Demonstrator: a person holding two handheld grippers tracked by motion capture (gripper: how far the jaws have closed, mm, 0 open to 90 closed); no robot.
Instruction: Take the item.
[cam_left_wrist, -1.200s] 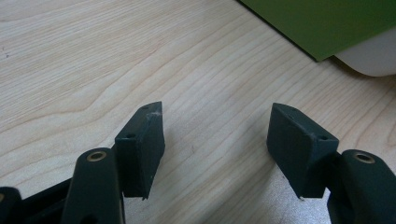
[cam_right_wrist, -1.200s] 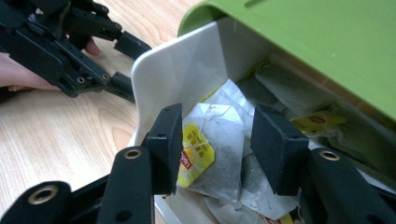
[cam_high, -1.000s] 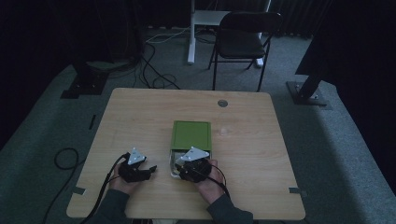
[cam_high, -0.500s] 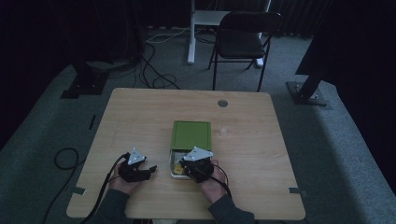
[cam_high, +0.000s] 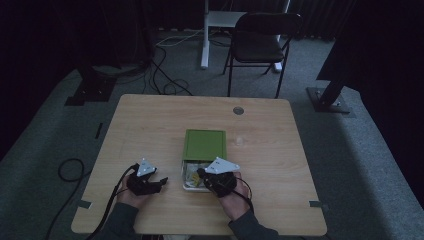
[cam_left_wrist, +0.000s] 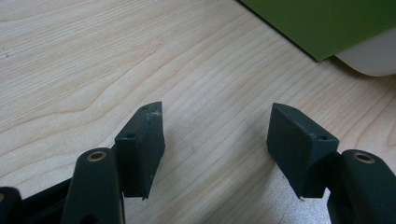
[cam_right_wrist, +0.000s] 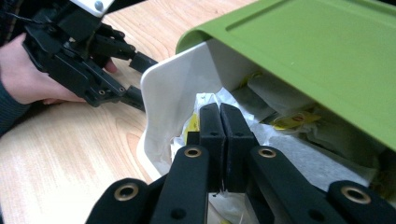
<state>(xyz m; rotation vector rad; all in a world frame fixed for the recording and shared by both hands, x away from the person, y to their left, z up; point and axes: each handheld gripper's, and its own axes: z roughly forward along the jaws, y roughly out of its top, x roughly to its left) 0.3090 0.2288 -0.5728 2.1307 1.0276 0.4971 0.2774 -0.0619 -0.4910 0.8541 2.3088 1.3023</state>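
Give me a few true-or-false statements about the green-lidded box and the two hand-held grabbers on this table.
1. The green lid covers the whole white box. False: it is slid back, leaving the near end open.
2. The right gripper has its jaws closed over the box's open end. True; whether they pinch a packet cannot be told.
3. The left gripper holds the lid. False: its jaws stand open over bare table.
4. White and yellow packets lie inside the box. True.
5. A chair stands beyond the table. True.
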